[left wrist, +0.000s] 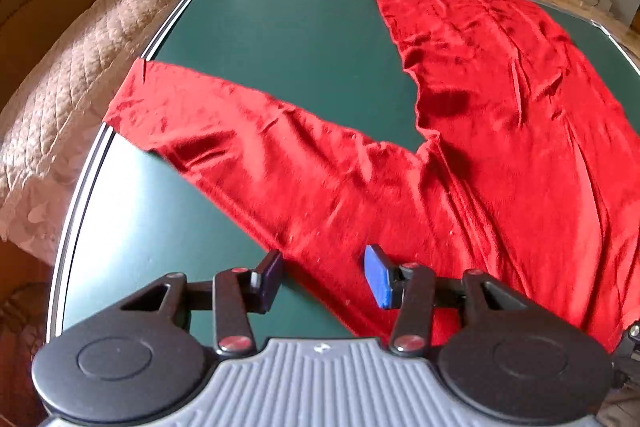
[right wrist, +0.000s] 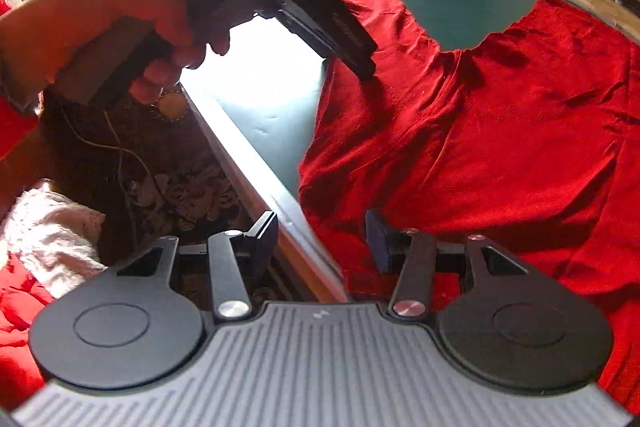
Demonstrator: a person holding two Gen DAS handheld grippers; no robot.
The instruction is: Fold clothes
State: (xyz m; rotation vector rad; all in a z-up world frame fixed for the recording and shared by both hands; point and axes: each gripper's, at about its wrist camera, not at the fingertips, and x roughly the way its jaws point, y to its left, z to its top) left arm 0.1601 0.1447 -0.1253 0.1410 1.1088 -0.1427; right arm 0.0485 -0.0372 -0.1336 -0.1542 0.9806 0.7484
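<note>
Lying spread on green tabletop [left wrist: 280, 27]: red garment [left wrist: 500, 99], body flat, one sleeve [left wrist: 208, 115] stretched toward sofa-side edge, cuff overhanging rim. Left tool [left wrist: 324, 277] wide, nothing between fingers, low over sleeve's near edge, likely lining up pinch for first fold. Right tool [right wrist: 322, 241] wide too, empty, straddling tabletop's near edge beside garment's corner.

1. The left claw [left wrist: 322, 279] has black linkage arms with red-capped pivot screws, round black side discs and a ribbed grey housing; one finger pad [left wrist: 378, 277] is blue.
2. The right claw [right wrist: 322, 241] shares that build, though its screws look silver and reddish.
3. The left hand [right wrist: 120, 23] is bare-skinned, wrapped around a black handle; a dark band shows at the wrist.
</note>
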